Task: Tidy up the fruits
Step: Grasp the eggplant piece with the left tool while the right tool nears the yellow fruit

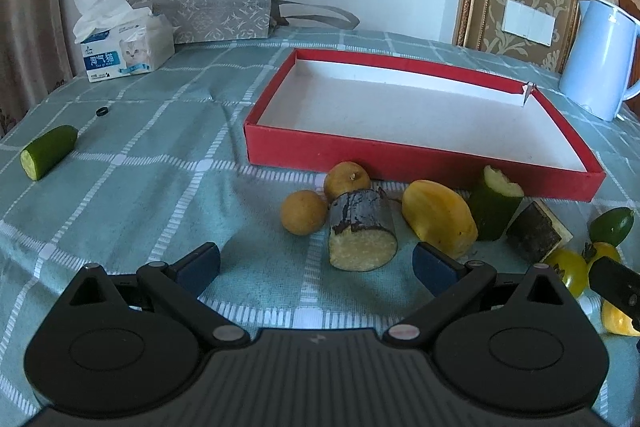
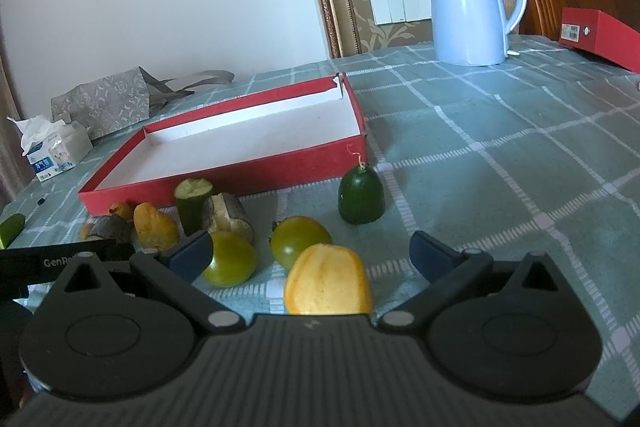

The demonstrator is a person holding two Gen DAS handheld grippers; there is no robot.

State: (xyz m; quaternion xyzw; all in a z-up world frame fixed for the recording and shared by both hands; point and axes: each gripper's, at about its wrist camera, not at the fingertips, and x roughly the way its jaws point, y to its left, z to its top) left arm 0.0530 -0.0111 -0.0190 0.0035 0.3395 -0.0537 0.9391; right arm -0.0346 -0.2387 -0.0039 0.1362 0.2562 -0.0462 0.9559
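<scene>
Holding both grippers spread and empty, I have the right gripper [image 2: 310,253] low over a yellow fruit piece [image 2: 328,285] lying between its fingers, and the left gripper [image 1: 316,263] just short of a dark-skinned sugarcane chunk [image 1: 362,235]. I'd centre each piece before squeezing gently, then lift clear over the near wall of the empty red box lid [image 1: 420,163] beyond the fruit.

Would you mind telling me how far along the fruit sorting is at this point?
Nothing looks done yet: the red box holds no fruit. Nothing is in hand either; the left tool and right tool are both open, hovering over the pile. All the pieces are left on the cloth, such as the cane piece, the yellow fruit and the stray cucumber.
</scene>
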